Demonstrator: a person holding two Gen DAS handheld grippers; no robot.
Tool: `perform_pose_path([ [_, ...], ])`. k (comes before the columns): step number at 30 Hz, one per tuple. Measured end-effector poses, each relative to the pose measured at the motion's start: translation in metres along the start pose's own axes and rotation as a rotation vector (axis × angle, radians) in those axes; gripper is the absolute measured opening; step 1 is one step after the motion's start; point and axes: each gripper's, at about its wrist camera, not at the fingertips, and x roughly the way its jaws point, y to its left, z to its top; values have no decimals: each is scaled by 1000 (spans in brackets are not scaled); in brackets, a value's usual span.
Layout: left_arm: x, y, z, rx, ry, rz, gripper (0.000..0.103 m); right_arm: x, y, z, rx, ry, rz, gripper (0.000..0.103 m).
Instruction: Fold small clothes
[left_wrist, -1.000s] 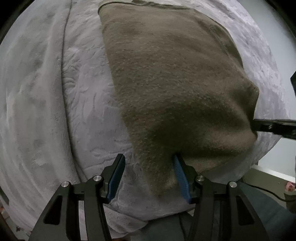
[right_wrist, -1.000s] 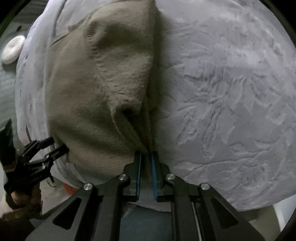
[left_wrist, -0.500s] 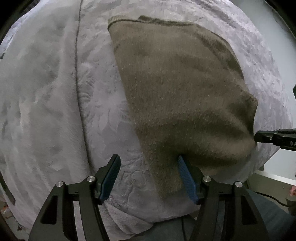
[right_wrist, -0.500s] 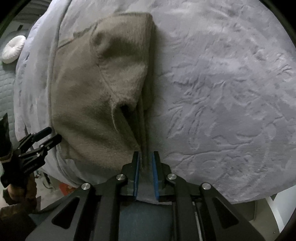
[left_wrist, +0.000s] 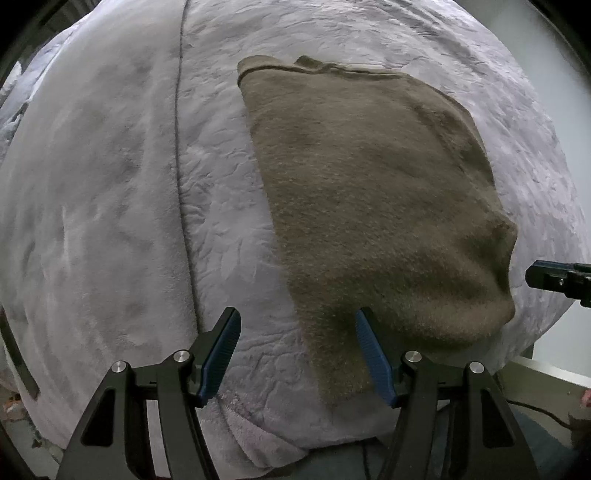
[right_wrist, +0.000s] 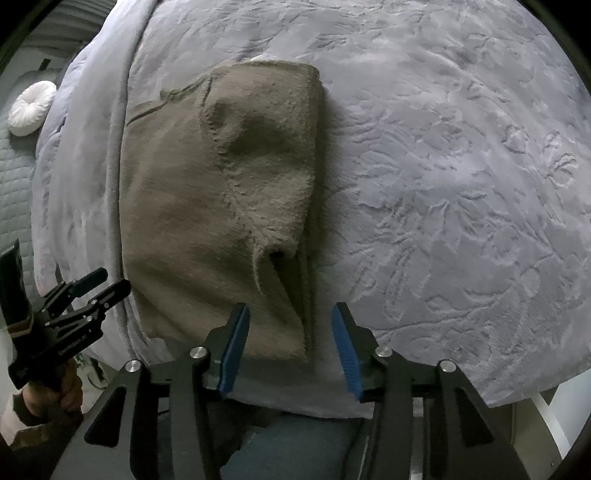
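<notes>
An olive-brown knitted garment (left_wrist: 369, 206) lies folded on a grey plush blanket (left_wrist: 110, 221). My left gripper (left_wrist: 295, 328) hangs open above the garment's near left corner; its right finger (left_wrist: 369, 350) is over the knit and nothing is pinched. In the right wrist view the garment (right_wrist: 221, 203) shows a puckered fold at its near right edge. My right gripper (right_wrist: 290, 325) hovers over that edge with its jaws opening; the cloth lies below them, not pressed. The left gripper (right_wrist: 92, 291) shows there at the left, held by a hand (right_wrist: 48, 391). The right gripper's tip (left_wrist: 546, 277) pokes in from the right.
A seam (left_wrist: 181, 184) runs down the blanket left of the garment. A white round cushion (right_wrist: 31, 109) sits on a quilted surface at the far left. The blanket's near edge drops off below both grippers, with a white frame (right_wrist: 546, 410) at the lower right.
Both grippers have risen from the garment. The right gripper, shut on the garment's near right edge before, has let go and spread its jaws. The left jaws widened slightly.
</notes>
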Motion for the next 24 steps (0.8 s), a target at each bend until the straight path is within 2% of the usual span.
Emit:
perform_pose_path([
  [11, -13, 1, 2, -25, -19, 38, 66, -17, 6, 14, 37, -66, 35, 60],
  [14, -15, 4, 3, -51, -27, 30, 66, -20, 10, 17, 46, -83, 53, 70],
  [15, -16, 5, 3, -57, -29, 31, 78, -21, 11, 18, 45, -91, 55, 76],
  [17, -19, 7, 5, -66, -39, 48, 103, -23, 14, 19, 43, -100, 51, 76],
  [19, -24, 4, 6, -61, -60, 71, 103, -24, 18, 21, 42, -107, 38, 78],
  [21, -24, 4, 7, -64, -58, 87, 103, -25, 21, 22, 39, -117, 24, 85],
  [24, -27, 3, 11, -77, -67, 109, 103, -29, 26, 25, 31, -137, -10, 87],
])
